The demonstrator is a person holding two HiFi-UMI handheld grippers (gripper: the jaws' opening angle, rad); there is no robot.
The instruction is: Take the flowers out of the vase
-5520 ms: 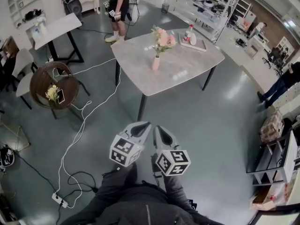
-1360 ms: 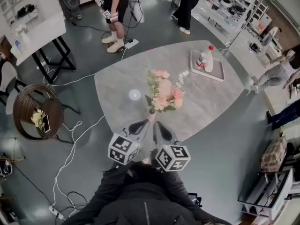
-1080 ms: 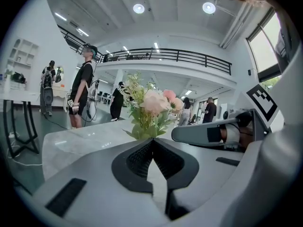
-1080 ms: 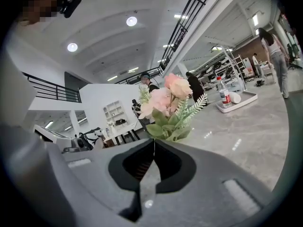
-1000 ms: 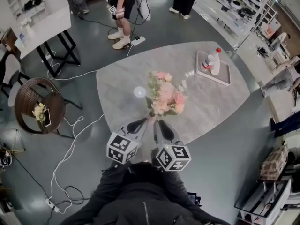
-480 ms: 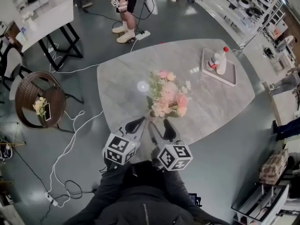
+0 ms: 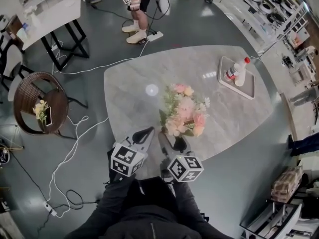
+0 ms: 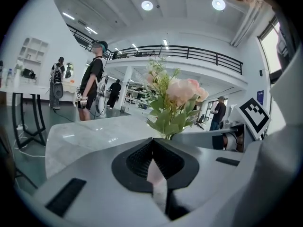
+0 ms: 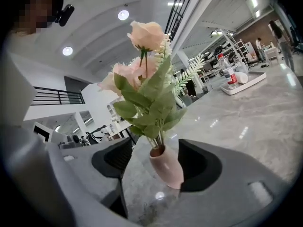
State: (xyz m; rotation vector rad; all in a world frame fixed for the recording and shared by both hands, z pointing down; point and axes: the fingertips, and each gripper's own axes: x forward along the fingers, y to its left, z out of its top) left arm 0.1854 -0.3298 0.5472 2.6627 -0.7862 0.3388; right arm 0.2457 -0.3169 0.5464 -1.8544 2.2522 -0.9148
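1. Far left, off the table, a round wicker chair [image 7: 22, 91] has a small bunch of yellow flowers [image 7: 39, 108] on its seat.
2. My left gripper [image 7: 149, 131] is at the near edge of the grey table [image 7: 127, 78]. Its jaws are drawn together to a thin slit and grip nothing. A pale pink sliver shows through the slit; I can't tell what it is.
3. Just beside it is my right gripper [image 7: 171, 141], jaws spread wide. The pink vase [image 9: 166, 168] stands on the table between them, nearer the right-hand pad and clear of the left one, not clamped.
4. The flowers [image 7: 187, 114], pink blooms with green leaves, sit in the vase with their stems down its neck.
5. Far right on the table, well apart from the vase, a tray [image 7: 249, 87] holds a red-capped bottle [image 7: 235, 71].
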